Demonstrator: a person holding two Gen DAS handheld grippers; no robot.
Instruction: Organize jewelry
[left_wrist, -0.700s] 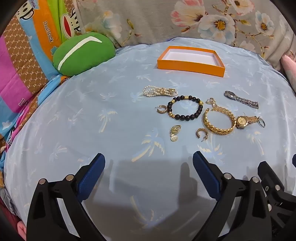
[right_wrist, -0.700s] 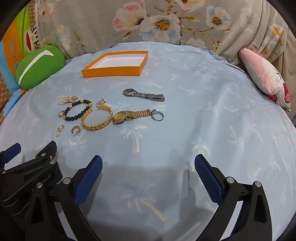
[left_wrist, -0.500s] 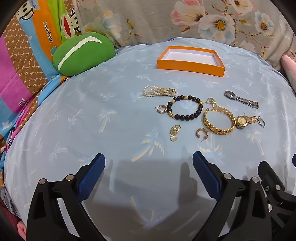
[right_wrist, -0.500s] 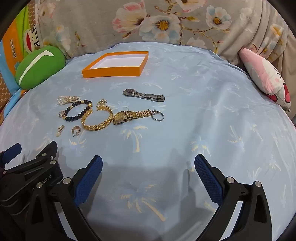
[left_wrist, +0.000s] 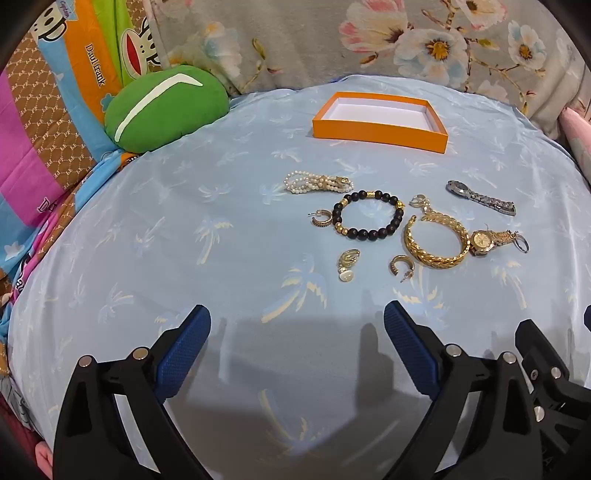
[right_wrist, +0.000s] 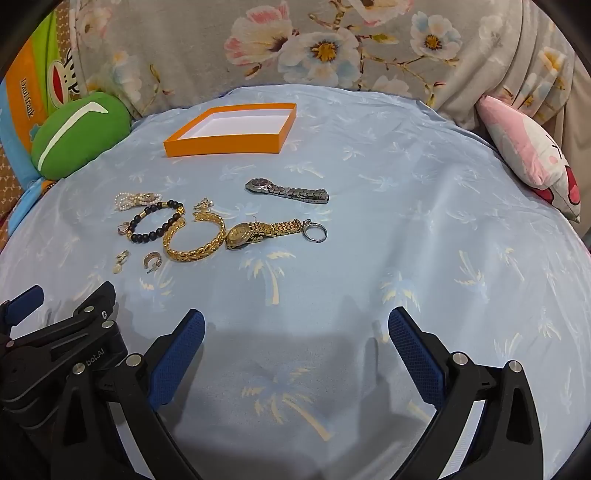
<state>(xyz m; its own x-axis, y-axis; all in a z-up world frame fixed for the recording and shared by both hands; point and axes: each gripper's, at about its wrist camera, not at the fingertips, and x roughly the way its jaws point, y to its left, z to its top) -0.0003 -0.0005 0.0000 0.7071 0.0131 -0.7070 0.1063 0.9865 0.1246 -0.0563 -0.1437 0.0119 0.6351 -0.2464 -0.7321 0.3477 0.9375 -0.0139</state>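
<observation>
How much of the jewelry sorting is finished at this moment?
Nothing looks done yet: the orange box is empty. Nothing is in hand either; the left hand-held gripper and right hand-held gripper are both open above the sheet. All pieces are left on the cloth, among them the pearl bracelet, black bead bracelet, gold bangle, gold watch and silver watch.

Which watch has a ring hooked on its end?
The gold watch, beside the gold bangle, has a ring on its strap. The silver watch, nearer the orange box, has none.
</observation>
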